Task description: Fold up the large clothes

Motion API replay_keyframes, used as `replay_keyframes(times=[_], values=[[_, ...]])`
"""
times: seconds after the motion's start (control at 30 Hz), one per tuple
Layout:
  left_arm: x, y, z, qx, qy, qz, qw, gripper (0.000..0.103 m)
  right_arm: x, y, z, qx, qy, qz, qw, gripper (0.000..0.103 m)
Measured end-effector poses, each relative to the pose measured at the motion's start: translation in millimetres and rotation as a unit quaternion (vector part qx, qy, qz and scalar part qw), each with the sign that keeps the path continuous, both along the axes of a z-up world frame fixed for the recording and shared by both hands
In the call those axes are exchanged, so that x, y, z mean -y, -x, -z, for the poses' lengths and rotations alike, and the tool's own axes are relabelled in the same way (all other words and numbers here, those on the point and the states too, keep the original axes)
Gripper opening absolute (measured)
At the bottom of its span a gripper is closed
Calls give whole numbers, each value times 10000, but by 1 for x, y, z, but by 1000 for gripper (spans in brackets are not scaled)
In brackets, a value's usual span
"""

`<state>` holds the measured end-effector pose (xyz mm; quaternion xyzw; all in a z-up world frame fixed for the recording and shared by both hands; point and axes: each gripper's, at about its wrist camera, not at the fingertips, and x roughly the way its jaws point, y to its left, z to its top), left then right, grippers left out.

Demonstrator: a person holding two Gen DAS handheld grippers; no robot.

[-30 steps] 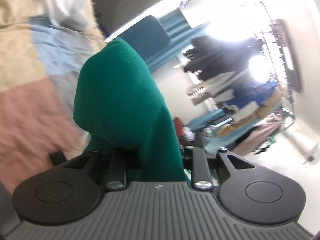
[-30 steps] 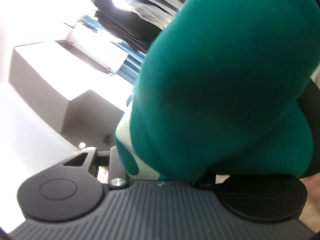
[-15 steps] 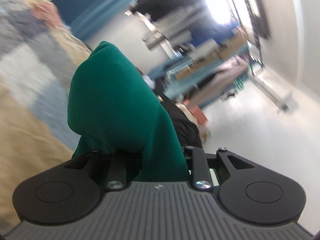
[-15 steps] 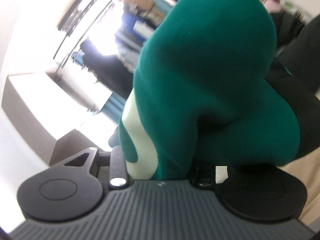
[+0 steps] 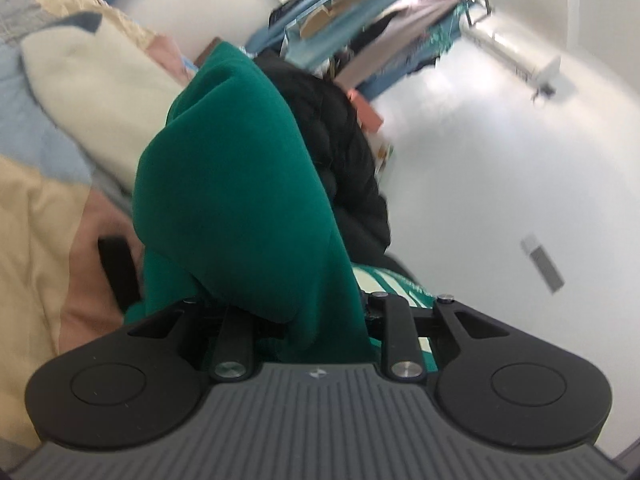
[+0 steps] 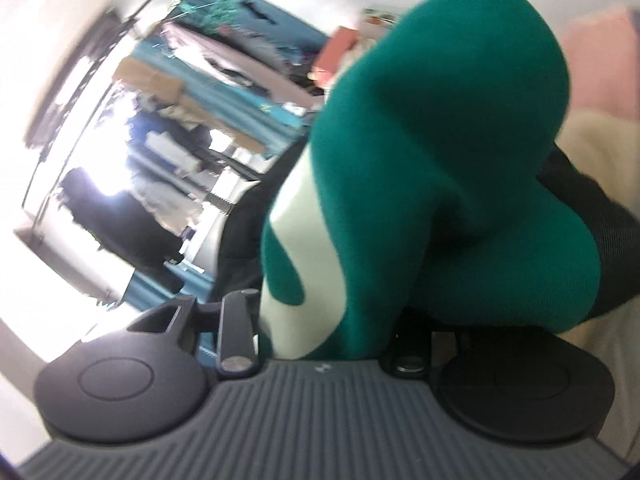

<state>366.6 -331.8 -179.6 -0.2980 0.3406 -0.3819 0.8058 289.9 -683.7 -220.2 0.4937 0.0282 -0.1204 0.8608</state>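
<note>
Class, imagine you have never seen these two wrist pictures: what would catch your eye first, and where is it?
The green garment dominates: it bulges up from between the fingers of the left gripper, filling the middle of that view. In the right wrist view the same green cloth, with a pale stripe, billows over the right gripper. Behind, a patchwork quilt lies at left and a cluttered clothes rack at top.

1. One green garment [image 5: 236, 184], with pale markings [image 6: 304, 248] on it.
2. One black garment [image 5: 344, 148] just beside the green one.
3. One cream pillow-like item [image 5: 96, 100] on the far left.
4. One patchwork bedcover [image 5: 32, 216] of beige, blue and pink panels.
5. Two grippers, one per view: left gripper [image 5: 316, 320], right gripper [image 6: 324, 328].
6. Clothes on the far rack: too blurred to count.
</note>
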Motion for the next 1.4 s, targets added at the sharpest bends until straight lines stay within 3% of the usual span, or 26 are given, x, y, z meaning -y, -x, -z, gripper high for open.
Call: replay_keyframes(times=[0.17,0.27,0.4,0.57,0.7,0.77,0.8,0.9,1.07,1.4], values=[[12,11,26,-114,-288,133,9994,28,3,13,34,170,-186,112,9996,44],[13,9,44,-305,-318,151,9989,29,17,8,26,172,-157,104,9997,46],[6,7,70,-595,-304,186,9976,30,38,30,26,150,-105,107,9998,50],[0,8,72,-577,-268,307,9975,35,48,12,30,248,-318,186,9990,54],[-2,9,59,-560,-510,445,9961,60,49,17,31,85,-464,252,9986,71],[-8,9,47,-495,-612,510,9956,67,48,23,30,-85,-641,342,9973,79],[-12,14,43,-395,-678,505,9956,68,46,30,29,-152,-689,383,9968,84],[-23,28,26,-107,-987,445,9941,69,39,47,19,-420,-548,402,9968,84],[-35,55,-13,641,-1641,274,9840,69,19,80,-23,-748,310,478,9956,84],[-46,112,-109,1579,-2076,46,9654,69,-47,132,-131,-457,1906,260,9803,84]])
